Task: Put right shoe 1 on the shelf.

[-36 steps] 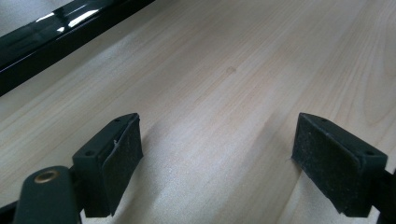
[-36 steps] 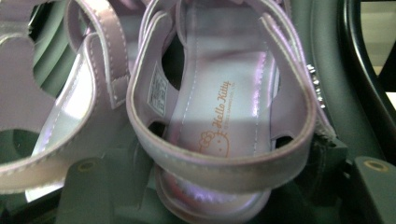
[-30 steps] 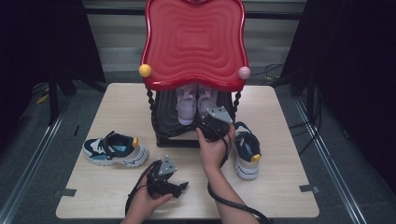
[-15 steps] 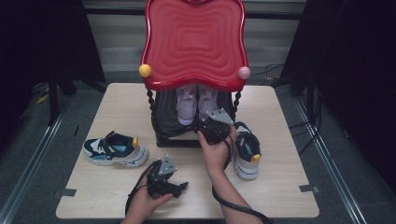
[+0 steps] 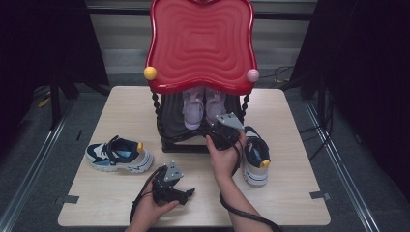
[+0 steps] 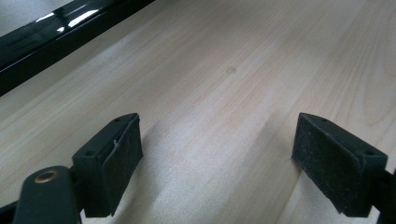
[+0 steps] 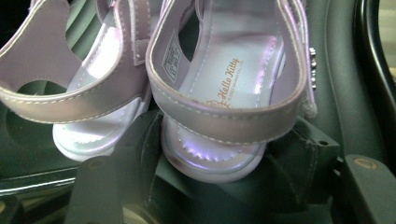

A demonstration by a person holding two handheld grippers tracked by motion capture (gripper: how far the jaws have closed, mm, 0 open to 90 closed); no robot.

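A pair of pale lilac sandals [image 5: 192,108] stands on the dark seat [image 5: 170,118] under a red wavy chair back [image 5: 200,43]. My right gripper [image 5: 215,129] reaches in at the seat's front. In the right gripper view its jaws flank the heel of the nearer sandal [image 7: 233,84]. They have just been closing, and a small gap still shows on the right side. The second sandal [image 7: 93,88] lies to the left of it. My left gripper [image 5: 187,193] rests low on the wooden table [image 5: 125,111], jaws [image 6: 217,158] wide open and empty.
A blue and white sneaker [image 5: 118,154] lies on the table's left. A matching one [image 5: 255,157] stands right of my right hand. The chair's twisted black posts [image 5: 157,108] and its base bar [image 6: 56,32] border the seat. Dark floor surrounds the table.
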